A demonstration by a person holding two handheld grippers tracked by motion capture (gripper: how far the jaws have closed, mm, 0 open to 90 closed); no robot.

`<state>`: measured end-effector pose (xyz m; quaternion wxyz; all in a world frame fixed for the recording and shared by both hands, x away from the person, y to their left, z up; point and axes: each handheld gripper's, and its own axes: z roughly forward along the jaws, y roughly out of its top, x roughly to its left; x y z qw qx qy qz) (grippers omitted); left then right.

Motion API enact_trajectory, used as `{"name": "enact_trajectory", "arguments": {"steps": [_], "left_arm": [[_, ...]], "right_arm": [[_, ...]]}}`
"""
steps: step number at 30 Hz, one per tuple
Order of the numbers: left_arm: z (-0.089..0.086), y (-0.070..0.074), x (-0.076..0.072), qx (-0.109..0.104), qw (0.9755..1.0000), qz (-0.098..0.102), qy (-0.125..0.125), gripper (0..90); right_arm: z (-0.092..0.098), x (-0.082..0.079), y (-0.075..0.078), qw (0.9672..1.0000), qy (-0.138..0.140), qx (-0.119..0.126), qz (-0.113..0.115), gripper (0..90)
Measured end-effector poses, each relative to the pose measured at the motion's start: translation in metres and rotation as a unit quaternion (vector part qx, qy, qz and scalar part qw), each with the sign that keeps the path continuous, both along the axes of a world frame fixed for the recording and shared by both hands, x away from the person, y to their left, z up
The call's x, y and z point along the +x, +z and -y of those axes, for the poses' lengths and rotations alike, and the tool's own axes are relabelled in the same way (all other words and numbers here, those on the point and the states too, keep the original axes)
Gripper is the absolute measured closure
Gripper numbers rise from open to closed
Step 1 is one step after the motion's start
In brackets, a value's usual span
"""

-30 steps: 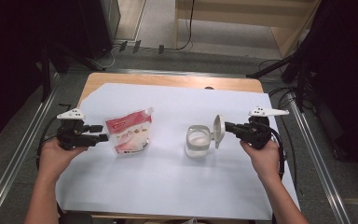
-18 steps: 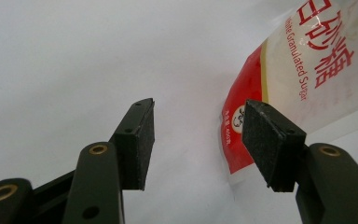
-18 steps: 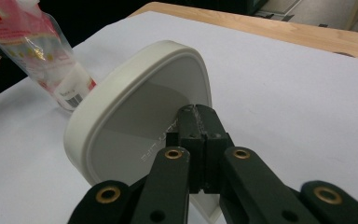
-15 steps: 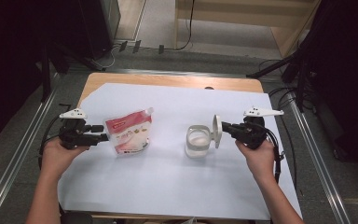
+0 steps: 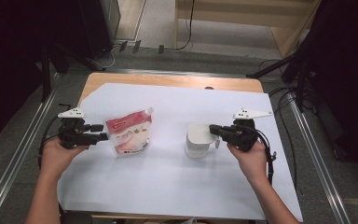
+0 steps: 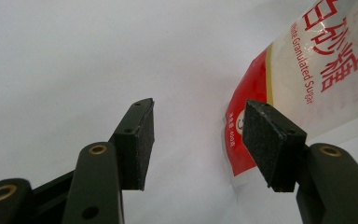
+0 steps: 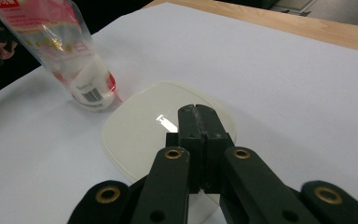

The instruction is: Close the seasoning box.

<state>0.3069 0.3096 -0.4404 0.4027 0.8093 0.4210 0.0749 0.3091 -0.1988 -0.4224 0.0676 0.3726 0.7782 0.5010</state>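
Note:
A red-and-clear sugar pouch stands on the white sheet, left of centre. My left gripper is level at its left edge, open. In the left gripper view bare paper lies between the pads and the pouch sits just behind the right one. A white lidded container stands right of centre. My right gripper reaches over it from the right, shut. In the right gripper view the gripper's joined tips lie over the flat lid. The pouch stands beyond.
A white paper sheet covers most of the wooden table. Metal rails run along both sides of the table, and cables lie on the floor to the right. Dark equipment stands at the far left.
The container's lid stood upright at my right gripper's tips; it now lies flat on the container, and the right gripper has moved left over it. The left gripper and pouch have stayed put.

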Motion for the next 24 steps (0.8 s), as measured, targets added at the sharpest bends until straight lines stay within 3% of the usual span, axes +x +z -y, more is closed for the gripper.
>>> {"name": "enact_trajectory", "arguments": {"steps": [10,14,21,24], "left_arm": [[0.002,0.001,0.000,0.008,0.9999,-0.003,-0.008,44.8],[0.003,0.004,-0.001,0.004,0.9999,0.005,-0.009,44.4],[0.004,0.004,-0.002,0.009,0.9999,0.000,-0.007,44.4],[0.003,0.004,-0.002,0.007,0.9999,0.002,-0.009,44.4]], "right_arm": [[0.012,0.000,0.002,0.9997,-0.009,-0.002,0.021,64.6],[0.023,0.001,0.001,0.9995,-0.027,-0.003,0.018,60.6],[0.036,0.003,-0.002,0.9989,-0.043,0.000,0.016,54.3],[0.046,0.002,-0.004,0.9982,-0.053,-0.004,0.028,51.8]]}}
